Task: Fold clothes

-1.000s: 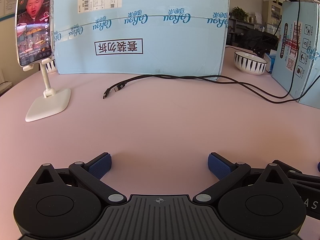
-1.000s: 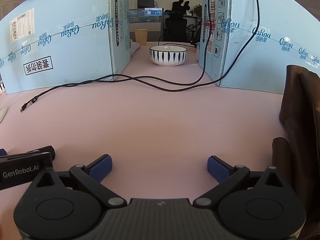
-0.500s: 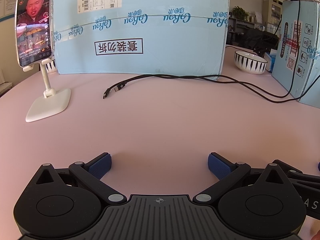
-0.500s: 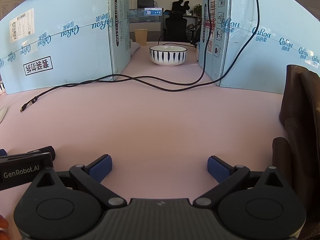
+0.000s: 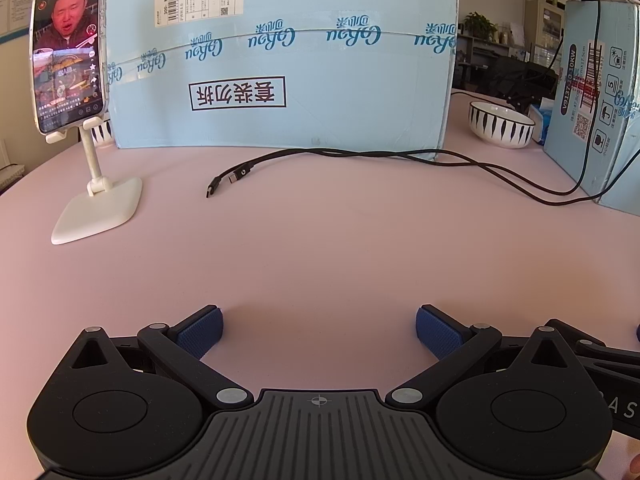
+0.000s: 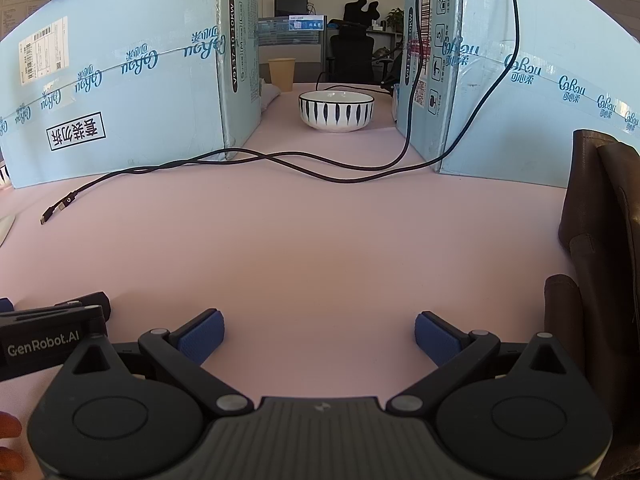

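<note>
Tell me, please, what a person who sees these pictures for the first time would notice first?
Probably the phone on its white stand at the far left, its screen lit with a video. Next, the big light-blue cartons standing along the back of the pink table, with the striped bowl between them. The dark brown garment lies at the right edge, beside the open right gripper.

Bare table (image 5: 320,248) ahead (cable (image 5: 360,155) beyond)
</note>
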{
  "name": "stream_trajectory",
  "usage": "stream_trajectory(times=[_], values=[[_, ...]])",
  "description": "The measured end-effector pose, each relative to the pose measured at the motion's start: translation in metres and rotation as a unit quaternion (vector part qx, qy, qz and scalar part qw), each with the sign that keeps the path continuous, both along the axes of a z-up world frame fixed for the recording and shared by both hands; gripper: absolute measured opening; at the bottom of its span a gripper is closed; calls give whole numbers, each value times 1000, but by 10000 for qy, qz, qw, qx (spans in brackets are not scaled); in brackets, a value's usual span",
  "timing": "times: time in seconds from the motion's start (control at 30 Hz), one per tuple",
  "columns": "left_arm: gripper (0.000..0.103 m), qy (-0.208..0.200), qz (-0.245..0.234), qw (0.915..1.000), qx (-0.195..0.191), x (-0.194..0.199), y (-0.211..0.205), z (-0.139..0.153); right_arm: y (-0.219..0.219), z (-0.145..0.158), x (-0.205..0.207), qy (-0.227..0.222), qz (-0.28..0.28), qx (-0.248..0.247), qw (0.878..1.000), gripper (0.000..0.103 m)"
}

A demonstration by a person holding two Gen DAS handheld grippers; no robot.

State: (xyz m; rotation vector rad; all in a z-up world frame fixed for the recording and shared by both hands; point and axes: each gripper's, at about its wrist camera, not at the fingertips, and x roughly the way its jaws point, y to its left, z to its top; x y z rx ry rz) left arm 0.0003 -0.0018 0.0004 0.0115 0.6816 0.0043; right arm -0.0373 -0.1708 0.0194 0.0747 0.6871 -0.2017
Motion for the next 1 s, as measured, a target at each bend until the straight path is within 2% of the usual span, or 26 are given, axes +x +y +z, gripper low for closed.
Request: stream_trajectory(times=[1.0], values=[[103, 7, 5, 10000, 19, 1, 0, 1, -1, -1, 0, -9, -17, 36, 10000, 103]])
